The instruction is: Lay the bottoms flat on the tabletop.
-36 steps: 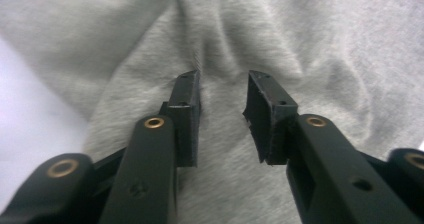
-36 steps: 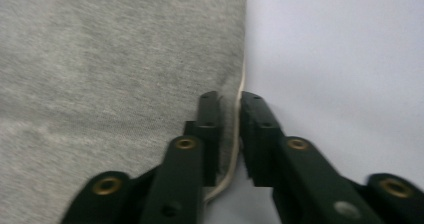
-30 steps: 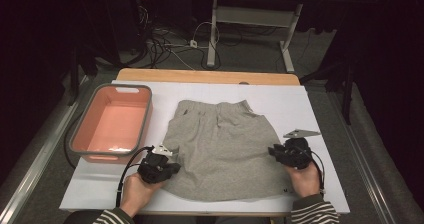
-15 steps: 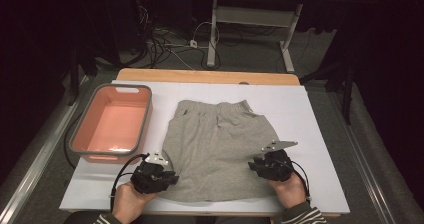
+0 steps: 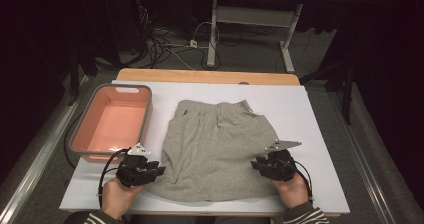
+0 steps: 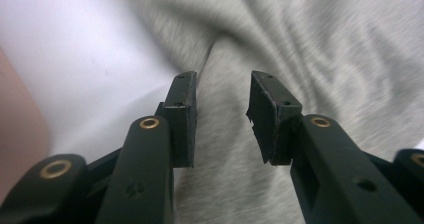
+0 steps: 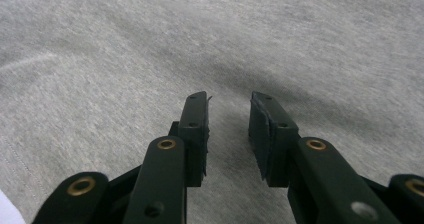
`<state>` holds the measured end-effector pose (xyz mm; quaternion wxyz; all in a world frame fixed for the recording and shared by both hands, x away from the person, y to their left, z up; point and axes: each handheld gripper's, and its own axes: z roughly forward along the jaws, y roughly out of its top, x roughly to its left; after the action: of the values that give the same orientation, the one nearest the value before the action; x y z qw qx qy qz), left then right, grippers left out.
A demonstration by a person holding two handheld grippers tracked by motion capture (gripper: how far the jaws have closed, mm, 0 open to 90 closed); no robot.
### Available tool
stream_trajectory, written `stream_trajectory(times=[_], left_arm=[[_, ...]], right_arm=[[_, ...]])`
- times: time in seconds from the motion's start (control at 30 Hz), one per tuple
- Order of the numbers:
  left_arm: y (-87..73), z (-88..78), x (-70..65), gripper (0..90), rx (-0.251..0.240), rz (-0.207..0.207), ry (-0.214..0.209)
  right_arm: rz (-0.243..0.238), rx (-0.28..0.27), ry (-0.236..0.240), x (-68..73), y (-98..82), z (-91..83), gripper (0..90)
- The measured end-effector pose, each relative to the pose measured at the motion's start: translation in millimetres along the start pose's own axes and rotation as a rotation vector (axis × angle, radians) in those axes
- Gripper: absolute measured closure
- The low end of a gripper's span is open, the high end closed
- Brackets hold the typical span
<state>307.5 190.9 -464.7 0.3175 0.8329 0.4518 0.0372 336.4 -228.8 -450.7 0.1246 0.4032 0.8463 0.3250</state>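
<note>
A pair of grey shorts point(image 5: 217, 144) lies flat on the white table point(image 5: 310, 114), waistband away from me. My left gripper point(image 5: 156, 169) is at the shorts' near-left edge. Its jaws have just been opening, and in the left gripper view the left gripper point(image 6: 222, 91) has its pads apart over the grey cloth point(image 6: 310, 59), with nothing pressed between them. My right gripper point(image 5: 256, 164) rests over the shorts' near-right part. In the right gripper view the right gripper point(image 7: 227, 109) stands open just above the cloth point(image 7: 125, 59).
A pink basin point(image 5: 145, 109) with a grey rim stands on the table's left side, close to the left gripper. Bare white table lies right of the shorts. Beyond the far edge, cables and desk legs stand on the dark floor.
The left gripper has slid a little left and toward me at the shorts' edge. The right gripper has moved left, from the right edge onto the cloth.
</note>
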Motion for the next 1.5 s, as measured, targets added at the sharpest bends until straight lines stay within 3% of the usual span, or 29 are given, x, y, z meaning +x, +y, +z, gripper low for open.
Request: stream_trajectory(times=[0.13, 0.2, 0.23, 0.3, 0.43, 0.53, 0.67, 0.77, 0.87, 1.0, 1.1, 1.3, 1.4, 1.5], left_arm=[[0.6, 6.8, -3.0, 62.0, 0.028, 0.009, -0.034], [1.1, 7.4, -7.5, 75.5, 0.046, 0.024, -0.026], [1.4, 7.0, -9.2, 78.0, 0.053, 0.029, -0.019], [1.7, 0.1, -12.9, 80.5, 0.031, 0.048, 0.01], [1.0, -26.9, -14.9, 80.9, -0.069, 0.038, 0.098], [-1.8, -34.8, -12.5, 80.7, -0.073, 0.032, 0.129], [-5.0, -25.0, -9.7, 78.3, -0.021, 0.005, 0.104], [-4.1, -25.1, -10.2, 63.0, -0.082, 0.013, 0.09], [0.2, -26.4, -9.0, 61.0, -0.137, 0.008, 0.072], [8.9, -17.1, -2.1, 59.5, -0.139, -0.014, 0.06], [14.3, -9.2, 2.4, 57.5, -0.138, -0.027, 0.054], [20.5, -0.9, 6.0, 52.0, -0.148, -0.039, 0.035], [23.9, 1.9, 7.3, 51.6, -0.151, -0.045, 0.018], [26.6, 4.7, 6.7, 51.7, -0.152, -0.044, 0.009]], right_arm=[[-0.011, 0.006, 0.006, 0.3, 1.2, 2.2, 68.9], [-0.013, 0.009, 0.008, 1.4, 2.0, 3.7, 68.9], [-0.017, 0.012, 0.011, 1.7, 2.5, 4.2, 69.0], [-0.023, 0.01, 0.013, 2.0, 3.2, 4.6, 69.0], [-0.022, 0.008, 0.015, 1.8, 4.1, 4.4, 69.0], [-0.021, 0.013, 0.017, 1.0, 5.2, 5.8, 69.0], [-0.02, 0.011, 0.018, 1.0, 6.7, 6.5, 68.8], [-0.022, 0.014, 0.02, 1.0, 7.0, 6.9, 68.7], [-0.021, 0.01, 0.022, 0.1, 7.3, 6.5, 68.6], [-0.013, -0.005, 0.018, -2.5, 7.8, 3.2, 68.0], [0.008, -0.034, -0.002, -11.5, 8.3, -4.7, 67.5], [0.106, -0.08, -0.084, -48.5, 5.9, -18.2, 67.7], [0.149, -0.088, -0.132, -63.3, 5.6, -18.6, 67.5], [0.197, -0.083, -0.149, -75.5, 5.0, -13.5, 66.2]])
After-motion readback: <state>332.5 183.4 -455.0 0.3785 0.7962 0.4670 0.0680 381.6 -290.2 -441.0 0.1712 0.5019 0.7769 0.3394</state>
